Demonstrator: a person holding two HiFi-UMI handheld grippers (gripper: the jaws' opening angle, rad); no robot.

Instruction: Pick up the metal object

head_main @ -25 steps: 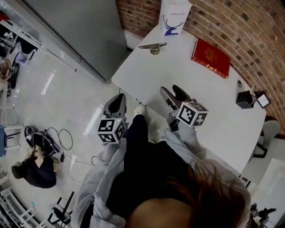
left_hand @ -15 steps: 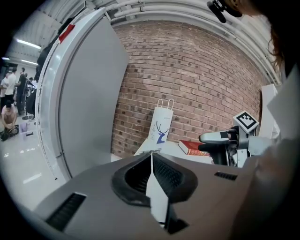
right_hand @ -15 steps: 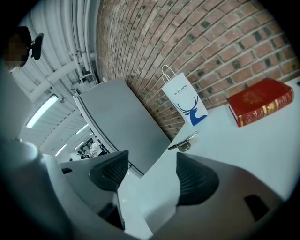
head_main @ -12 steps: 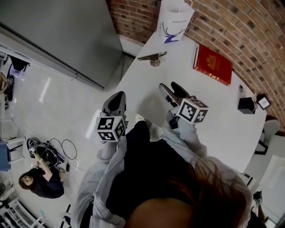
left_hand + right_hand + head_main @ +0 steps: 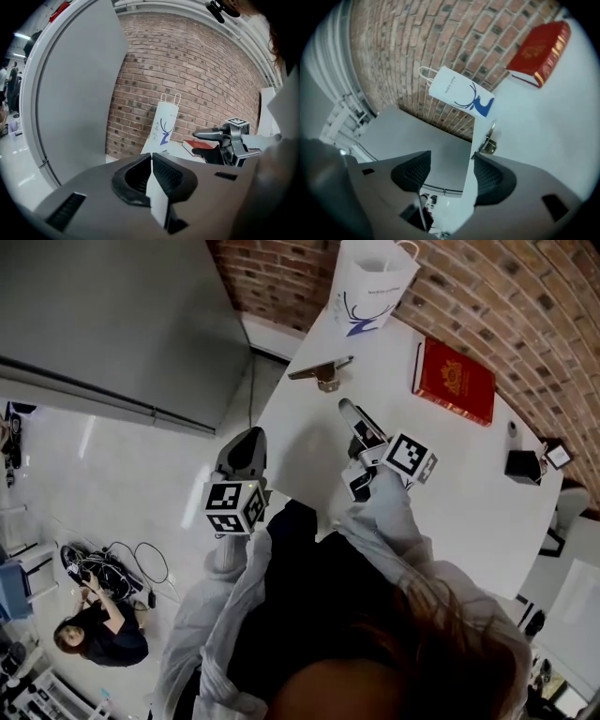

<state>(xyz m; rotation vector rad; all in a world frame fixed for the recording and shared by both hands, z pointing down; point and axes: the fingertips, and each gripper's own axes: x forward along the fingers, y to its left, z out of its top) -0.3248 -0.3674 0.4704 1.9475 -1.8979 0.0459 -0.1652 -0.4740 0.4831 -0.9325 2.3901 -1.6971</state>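
Head view. The right gripper (image 5: 353, 417) is held out over the white table (image 5: 450, 484) on an extended sleeve, aimed at the metal object (image 5: 322, 370), which lies near the table's far edge, apart from the tips. Its jaws are parted and closing, with nothing between them. The left gripper (image 5: 248, 437) is held off the table edge, its jaws together and empty. A blue deer emblem is printed on the white paper bag (image 5: 371, 285); its lettering, and the gold emblem on the red book (image 5: 455, 381), cannot be read.

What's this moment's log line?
right gripper: closing, empty, short of metal object | left gripper: shut, empty, off table | metal object: on table
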